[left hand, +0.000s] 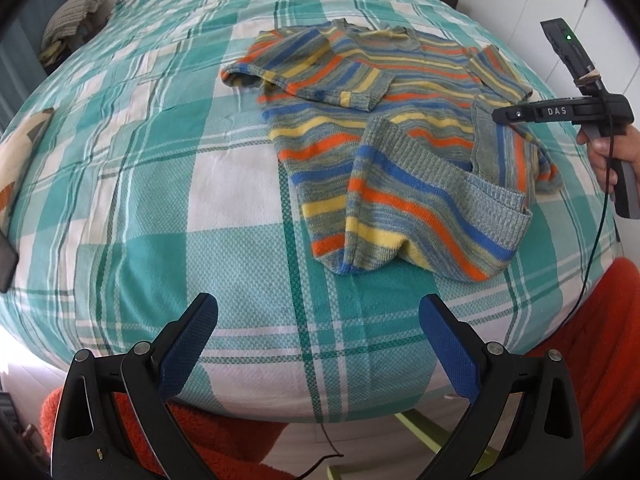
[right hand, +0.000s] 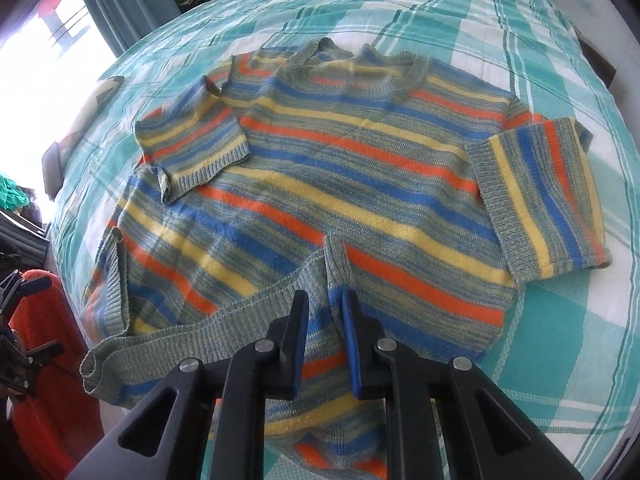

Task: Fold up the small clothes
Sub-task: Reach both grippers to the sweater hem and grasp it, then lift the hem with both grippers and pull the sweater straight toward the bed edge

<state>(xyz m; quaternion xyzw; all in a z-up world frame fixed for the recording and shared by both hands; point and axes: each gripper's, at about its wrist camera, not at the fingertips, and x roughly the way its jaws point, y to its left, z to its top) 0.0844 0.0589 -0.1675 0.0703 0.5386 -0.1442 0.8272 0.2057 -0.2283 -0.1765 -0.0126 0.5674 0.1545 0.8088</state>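
A small striped knit sweater [left hand: 384,128] in blue, orange, yellow and grey lies on the teal checked bedspread [left hand: 160,184], partly bunched, one sleeve folded onto its front. My left gripper [left hand: 318,308] is open and empty, near the bed's front edge, short of the sweater. My right gripper [right hand: 325,300] is shut on the sweater's ribbed bottom hem [right hand: 332,264], which is pulled up into a fold between the blue pads. In the left wrist view the right gripper [left hand: 504,115] reaches the sweater's right side. The whole sweater [right hand: 320,168] fills the right wrist view.
A pile of grey clothes [left hand: 76,12] lies at the bed's far left corner. A dark flat object [left hand: 8,256] and a patterned item [left hand: 20,152] lie at the left edge. A red fleece cloth [left hand: 608,320] hangs at the near side. A cable [left hand: 596,240] trails from the right gripper.
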